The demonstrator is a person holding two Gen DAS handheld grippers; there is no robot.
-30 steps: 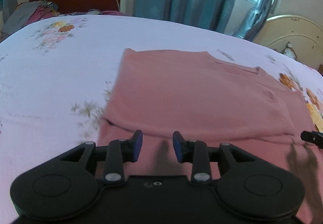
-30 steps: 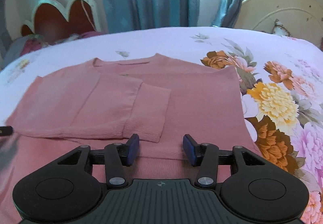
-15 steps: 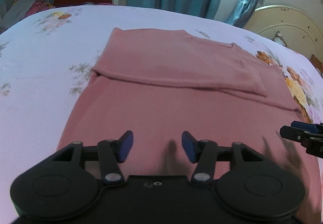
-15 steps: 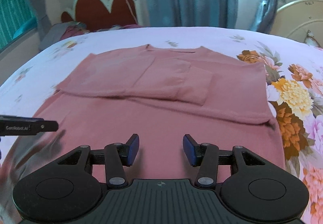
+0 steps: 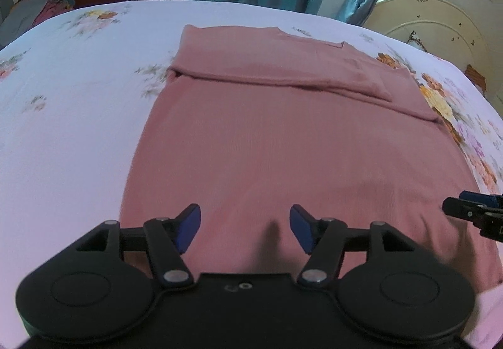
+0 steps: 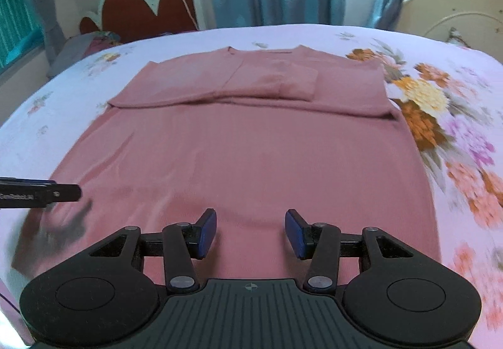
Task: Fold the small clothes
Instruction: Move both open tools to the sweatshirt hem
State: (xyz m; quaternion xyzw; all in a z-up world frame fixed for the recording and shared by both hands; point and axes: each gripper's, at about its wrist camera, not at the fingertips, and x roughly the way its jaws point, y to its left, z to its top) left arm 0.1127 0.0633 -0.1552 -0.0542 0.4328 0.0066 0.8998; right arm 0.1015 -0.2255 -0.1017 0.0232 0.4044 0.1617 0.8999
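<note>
With the pink sweater [image 6: 251,154] flat on the bed [image 6: 393,44], sleeves folded across its upper part, the opening, empty left tongs [image 5: 245,228] and parted, empty right tongs [image 6: 250,232] should each pinch a lower-frame hem corner.

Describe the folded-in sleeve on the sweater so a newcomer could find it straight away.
Start at the floral bedsheet covering the bed, then find the pink sweater spread flat on it. Near its far, neckline end, the sleeve lies folded across the chest as a rectangular flap. Its raised edges and squared cuff end set it apart from the smooth body fabric around it.
</note>
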